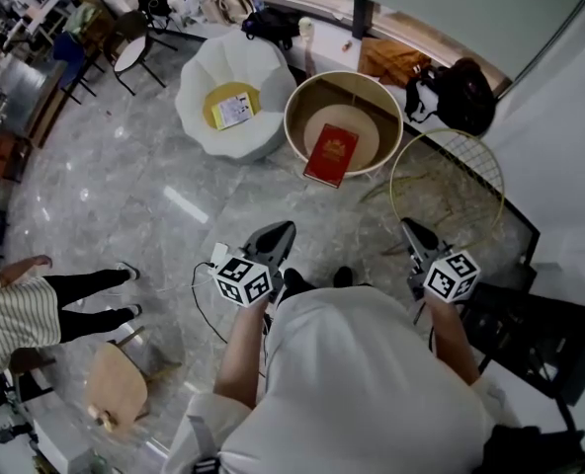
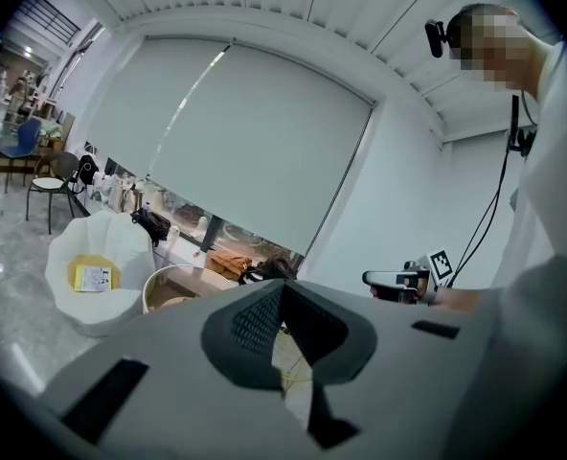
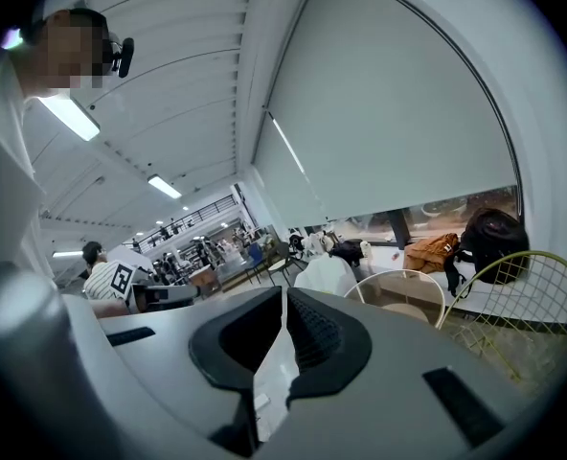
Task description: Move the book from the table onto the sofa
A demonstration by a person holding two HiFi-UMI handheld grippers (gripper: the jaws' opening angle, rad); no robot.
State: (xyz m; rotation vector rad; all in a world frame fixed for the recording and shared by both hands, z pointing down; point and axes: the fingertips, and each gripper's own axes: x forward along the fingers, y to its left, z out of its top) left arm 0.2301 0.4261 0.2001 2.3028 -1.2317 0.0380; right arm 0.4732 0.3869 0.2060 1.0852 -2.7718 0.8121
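The red book (image 1: 330, 154) lies at the near rim of the round table (image 1: 291, 117), just beside the white shell-shaped sofa (image 1: 199, 87), and is untouched. The step in hand is therefore judged to be the approach. The next move calls for bringing a gripper forward to the book and parting its jaws to take an edge. The left gripper (image 1: 278, 233) and right gripper (image 1: 414, 230) are held close to the person's body, pointing forward and slightly down, each clenched on nothing.
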